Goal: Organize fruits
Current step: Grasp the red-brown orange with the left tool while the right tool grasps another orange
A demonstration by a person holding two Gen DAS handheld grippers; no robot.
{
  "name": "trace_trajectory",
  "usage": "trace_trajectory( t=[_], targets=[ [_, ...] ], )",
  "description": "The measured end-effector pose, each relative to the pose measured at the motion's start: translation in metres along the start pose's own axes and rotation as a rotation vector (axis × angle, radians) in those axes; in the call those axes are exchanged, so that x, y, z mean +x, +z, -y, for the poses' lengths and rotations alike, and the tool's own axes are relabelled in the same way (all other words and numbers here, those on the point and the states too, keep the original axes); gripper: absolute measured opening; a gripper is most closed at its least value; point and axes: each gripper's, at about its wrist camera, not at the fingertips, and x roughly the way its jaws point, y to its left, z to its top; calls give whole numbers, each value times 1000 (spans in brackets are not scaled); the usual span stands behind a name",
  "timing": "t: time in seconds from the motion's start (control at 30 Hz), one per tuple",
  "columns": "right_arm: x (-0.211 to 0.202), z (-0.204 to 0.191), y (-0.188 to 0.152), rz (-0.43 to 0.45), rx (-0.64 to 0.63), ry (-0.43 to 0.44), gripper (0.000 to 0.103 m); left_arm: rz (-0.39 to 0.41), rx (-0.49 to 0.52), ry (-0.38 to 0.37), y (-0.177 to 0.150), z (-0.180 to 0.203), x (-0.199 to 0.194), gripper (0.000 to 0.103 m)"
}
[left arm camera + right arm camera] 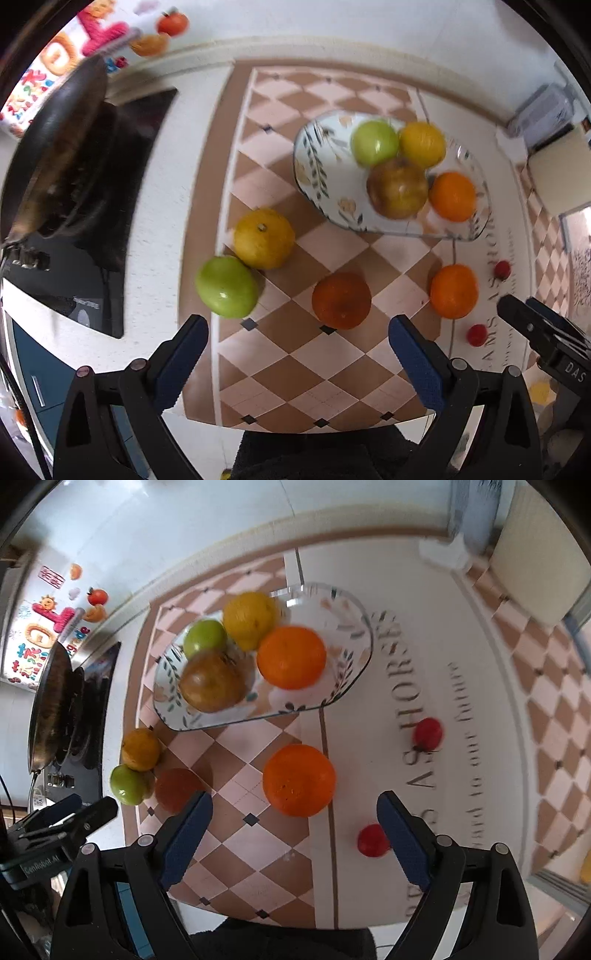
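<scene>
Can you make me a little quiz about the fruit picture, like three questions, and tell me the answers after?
1. How many fruits lie on the glass plate?
2. True or false: the left tongs are squeezing the green apple on the mat.
3. Which fruit sits nearest the gap of the right tongs: A) the bright orange, B) the yellow citrus on the mat, C) the far small red fruit?

Key
1. Four: a green apple, a yellow citrus, a brownish apple and an orange.
2. False. Both tongs are open and hold nothing.
3. A.
</scene>
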Motion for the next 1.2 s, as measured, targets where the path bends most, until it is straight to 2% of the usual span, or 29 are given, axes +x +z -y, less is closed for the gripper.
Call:
trace_trajectory(
  t=[0.07,0.13,0.23,0.3,0.5,0.57,0.67,0.8,1.2],
  targets=[
    [16,-1,2,-21,-10,-7,84,-29,13,-1,3,5,13,100],
    [38,-2,6,-56,-16,1,83,-51,19,-2,6,7,21,100],
    [62,0,7,-97,-15,10,70,-82,28,-19,9,10,35,100],
    [65,-1,6,-73,-51,-13,64,-101,30,-35,11,12,44,100],
    [62,2,-11,-110,-92,-3,62,-143,63,-49,18,26,67,100],
    [60,3,-16,-115,-89,7,60,-147,78,-51,22,31,74,97],
    [59,3,-17,-110,-77,17,60,-168,103,-53,26,37,86,82],
    [60,5,-12,-124,-58,18,60,-195,141,-42,25,44,102,55],
    [70,26,1,-142,26,99,66,-185,126,-55,16,45,102,53]
  ],
)
